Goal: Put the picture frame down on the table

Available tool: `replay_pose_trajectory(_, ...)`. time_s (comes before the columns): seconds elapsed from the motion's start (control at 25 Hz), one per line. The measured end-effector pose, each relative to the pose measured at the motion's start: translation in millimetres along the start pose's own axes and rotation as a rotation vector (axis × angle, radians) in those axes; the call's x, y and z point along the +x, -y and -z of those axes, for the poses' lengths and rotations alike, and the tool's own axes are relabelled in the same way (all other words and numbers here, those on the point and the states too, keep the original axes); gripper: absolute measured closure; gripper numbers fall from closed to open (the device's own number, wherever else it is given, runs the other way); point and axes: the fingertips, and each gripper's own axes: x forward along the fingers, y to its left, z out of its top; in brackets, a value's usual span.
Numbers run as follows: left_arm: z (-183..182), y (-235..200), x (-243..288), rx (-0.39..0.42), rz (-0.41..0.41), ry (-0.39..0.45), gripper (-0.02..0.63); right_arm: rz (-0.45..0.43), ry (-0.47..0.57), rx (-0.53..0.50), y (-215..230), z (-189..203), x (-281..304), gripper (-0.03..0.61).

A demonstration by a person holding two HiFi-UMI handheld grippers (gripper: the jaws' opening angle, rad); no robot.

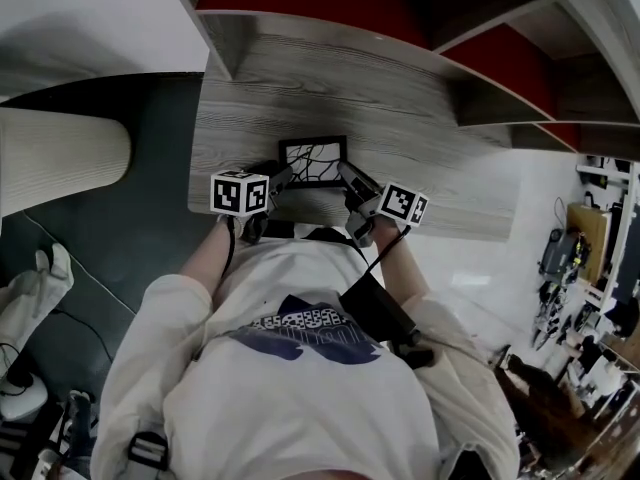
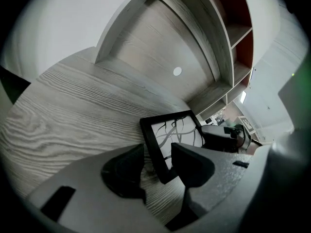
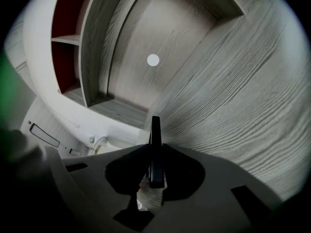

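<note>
Shelving: grey wood-grain shelves with red back panels are rising behind and above the work surface.

Counter: a grey wood-grain top is stretching across the middle of the head view. It is bare apart from the one thing being handled, so there is plenty of room to set it down.

Person: someone in a pale top is standing close to the near edge, reaching both arms forward over it.

Picture frame: a black frame around a white print with dark branching lines is sitting low over the counter, between the two tools. Whether its bottom edge is already touching the wood cannot be told.

Right tool: its jaws are pressing together on the frame's right edge, seen edge-on as a thin black bar. This tool appears to be carrying the weight.

Left tool: its jaws are standing apart with the frame's near corner between them, a gap showing on one side. It is likely steadying or guiding rather than gripping.

Next step, as a judgement: lowering the frame flat, then releasing the right tool.
</note>
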Motion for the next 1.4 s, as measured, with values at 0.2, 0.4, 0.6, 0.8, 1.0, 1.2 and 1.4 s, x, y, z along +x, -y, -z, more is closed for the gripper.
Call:
replay_pose_trajectory(0.2,1,-1,4,0.014,-0.018,-0.024,0.436,0.073,-0.042,-0.098,5,-1,4,0.502)
replay_pose_trajectory(0.4,-1,0,8,0.013,-0.023,-0.033,0.442,0.169,-0.116,-0.190,13,3,8,0.495)
replay_pose_trajectory(0.6,-2,-3,5,0.018,-0.044,-0.044,0.443,0.287,-0.185,-0.302,18,6,11,0.489)
replay_pose_trajectory(0.8,-2,-5,9,0.030,-0.060,-0.057,0.444,0.412,-0.267,-0.460,24,4,15,0.480)
replay_pose_trajectory(1.0,-5,-3,12,0.038,-0.066,-0.067,0.445,0.514,-0.332,-0.542,29,5,16,0.472)
replay_pose_trajectory(1.2,-8,-8,12,0.058,-0.084,-0.078,0.448,0.642,-0.378,-0.580,40,6,17,0.467)
replay_pose_trajectory(1.4,-12,-13,8,0.048,-0.092,-0.083,0.448,0.700,-0.393,-0.606,45,5,20,0.511)
